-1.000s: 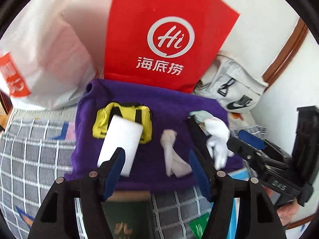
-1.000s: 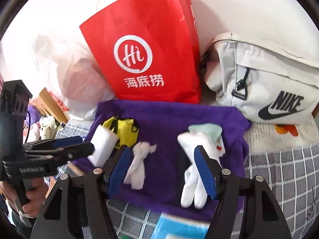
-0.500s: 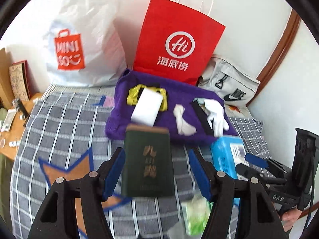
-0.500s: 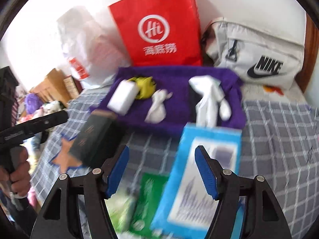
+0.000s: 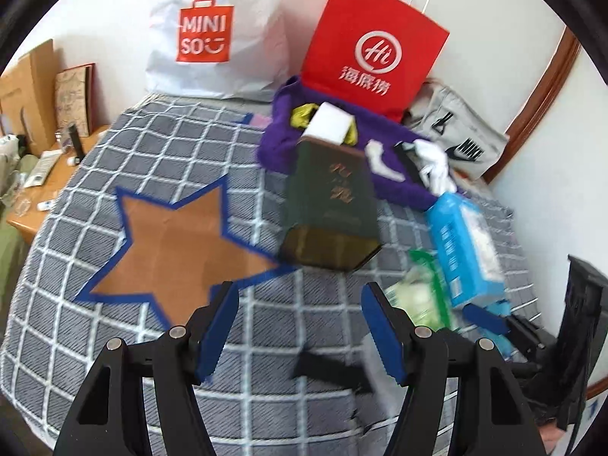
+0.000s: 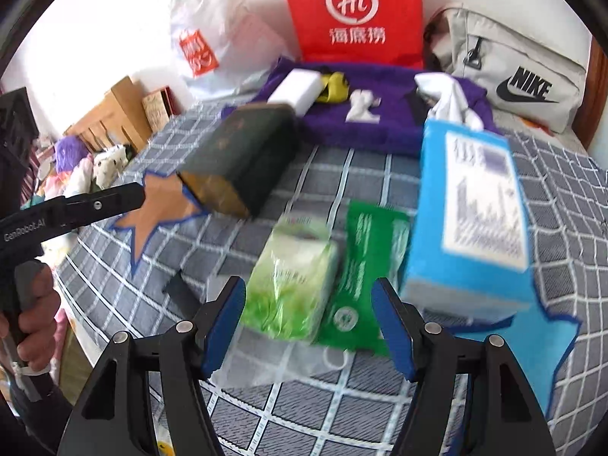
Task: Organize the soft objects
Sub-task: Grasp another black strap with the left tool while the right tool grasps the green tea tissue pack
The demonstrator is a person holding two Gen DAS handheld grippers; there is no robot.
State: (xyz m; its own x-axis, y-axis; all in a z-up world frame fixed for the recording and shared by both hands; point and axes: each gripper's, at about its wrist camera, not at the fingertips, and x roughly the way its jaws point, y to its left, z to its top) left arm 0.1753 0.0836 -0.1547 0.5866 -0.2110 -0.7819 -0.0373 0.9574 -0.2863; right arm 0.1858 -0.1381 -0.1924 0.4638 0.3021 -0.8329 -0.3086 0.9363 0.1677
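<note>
Both grippers, left (image 5: pixel 298 328) and right (image 6: pixel 307 317), spread wide, empty. Soft items — gloves (image 6: pixel 446 91), sponge (image 6: pixel 294 89) — laid on purple towel (image 6: pixel 380 129) at 12 o'clock, probably as the sorting spot.

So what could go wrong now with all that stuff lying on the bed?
Both the left gripper and right gripper are open and empty.

1. The green tissue pack touches the dark green packet, so a wide grab might catch both.
2. The blue tissue box and dark green box sit close by and could get bumped.
3. The white glove lies by the purple towel's edge and may slide off.
</note>
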